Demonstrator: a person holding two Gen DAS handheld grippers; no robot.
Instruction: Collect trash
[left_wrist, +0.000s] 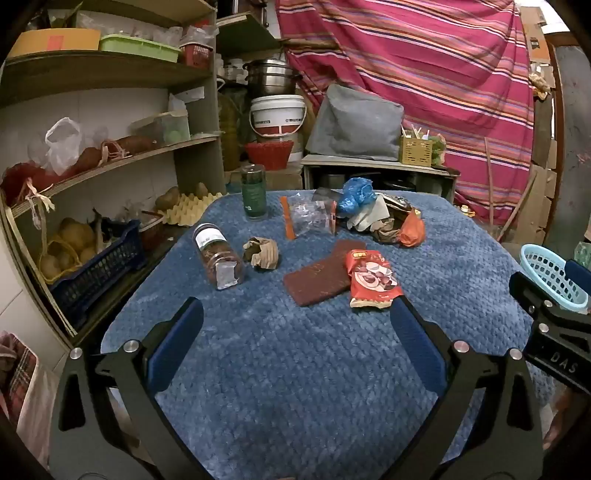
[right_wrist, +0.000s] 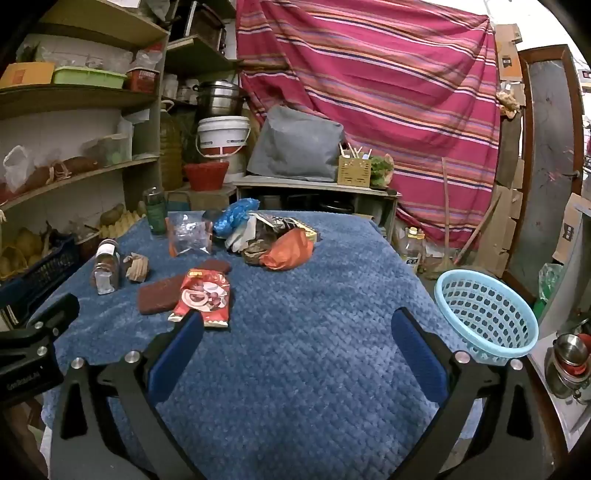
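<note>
Trash lies on a blue quilted table (left_wrist: 295, 369): a red snack wrapper (left_wrist: 373, 282) (right_wrist: 205, 295), a brown flat wrapper (left_wrist: 321, 277) (right_wrist: 162, 293), a crumpled brown paper ball (left_wrist: 263, 253) (right_wrist: 136, 267), a clear zip bag (left_wrist: 308, 218) (right_wrist: 189, 234), and a far heap with an orange bag (left_wrist: 412, 230) (right_wrist: 288, 251) and a blue plastic bag (left_wrist: 356, 194) (right_wrist: 236, 216). My left gripper (left_wrist: 295, 314) hovers open over the near table, nothing between its fingers. My right gripper (right_wrist: 297, 321) is open too, empty, its left finger just in front of the snack wrapper. A light blue basket (right_wrist: 487, 314) (left_wrist: 552, 275) stands at the table's right edge.
A lying jar (left_wrist: 218, 258) (right_wrist: 107, 267) and an upright green jar (left_wrist: 253, 192) (right_wrist: 155, 210) are on the left part of the table. Shelves (left_wrist: 110, 155) with produce and a dark crate (left_wrist: 99, 266) stand to the left. Buckets, pots and a striped curtain (right_wrist: 369, 92) fill the back.
</note>
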